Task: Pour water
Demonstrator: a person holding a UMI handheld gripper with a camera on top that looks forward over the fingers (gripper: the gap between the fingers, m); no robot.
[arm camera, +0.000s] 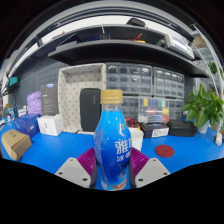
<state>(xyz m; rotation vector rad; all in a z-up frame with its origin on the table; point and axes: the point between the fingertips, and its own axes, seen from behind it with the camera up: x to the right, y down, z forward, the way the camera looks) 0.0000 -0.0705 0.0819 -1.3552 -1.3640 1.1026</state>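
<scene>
your gripper (112,170) has its fingers clamped on the blue bottle (112,140), held upright above the blue table (170,165). you look to be carrying it; next you need a vessel, and none shows clearly.

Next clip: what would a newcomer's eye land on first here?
The blue bottle with its tan cap, standing upright between the gripper fingers, which press on it from both sides. Beyond it stretches the blue table, with a leafy green plant far right and grey drawer cabinets behind.
</scene>
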